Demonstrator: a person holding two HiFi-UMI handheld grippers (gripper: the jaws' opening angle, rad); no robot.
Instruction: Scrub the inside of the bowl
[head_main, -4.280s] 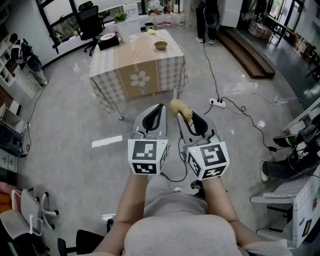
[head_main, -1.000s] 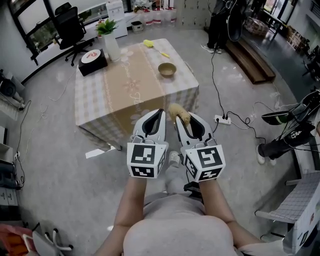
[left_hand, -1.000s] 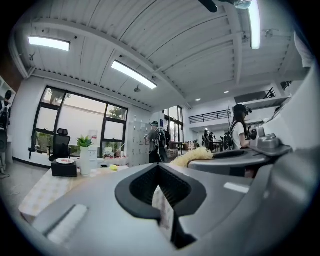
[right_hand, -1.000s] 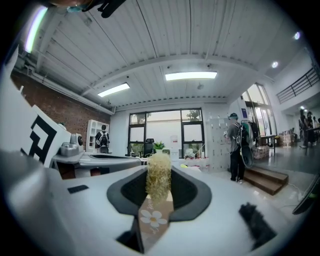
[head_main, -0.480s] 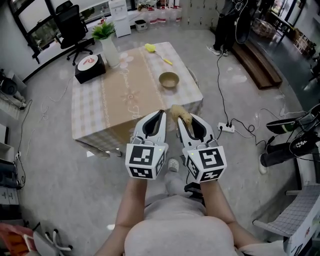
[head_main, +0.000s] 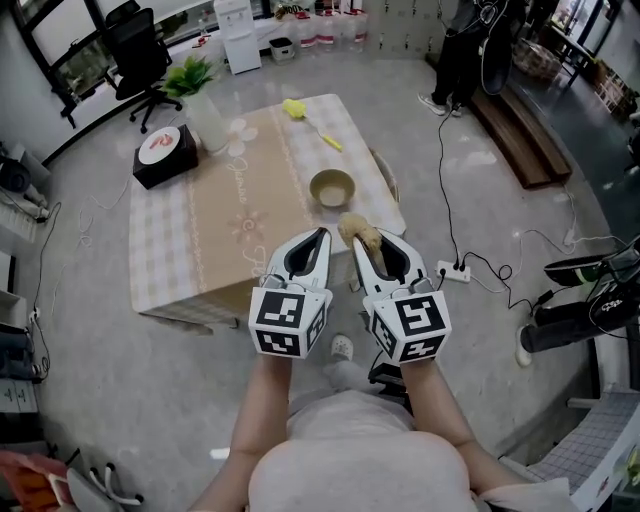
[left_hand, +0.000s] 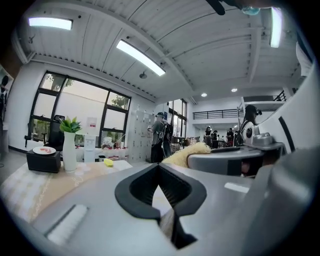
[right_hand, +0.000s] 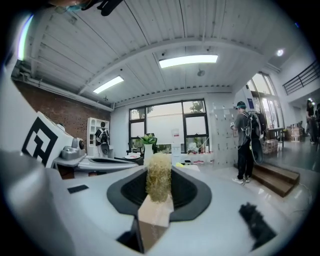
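Observation:
A tan bowl (head_main: 332, 187) stands near the right edge of the table's checked cloth (head_main: 160, 250), empty as far as I can see. My right gripper (head_main: 360, 238) is shut on a yellowish scrubbing sponge (head_main: 358, 231) that sticks out past its tips, a little short of the bowl. In the right gripper view the sponge (right_hand: 159, 176) stands upright between the black pads. My left gripper (head_main: 322, 234) hangs beside it at the table's near edge, shut with nothing in it. The left gripper view shows its jaws meeting, with the sponge (left_hand: 192, 151) off to the right.
On the table are a yellow brush (head_main: 297, 108), a white vase with a plant (head_main: 205, 122) and a black box with a plate on top (head_main: 163, 152). A power strip with cables (head_main: 452, 270) lies on the floor at the right. A person (head_main: 468, 40) stands at the back.
The view and both grippers have moved toward the table. The bowl, far ahead before, now lies just beyond the gripper tips. The sponge stays in the right gripper.

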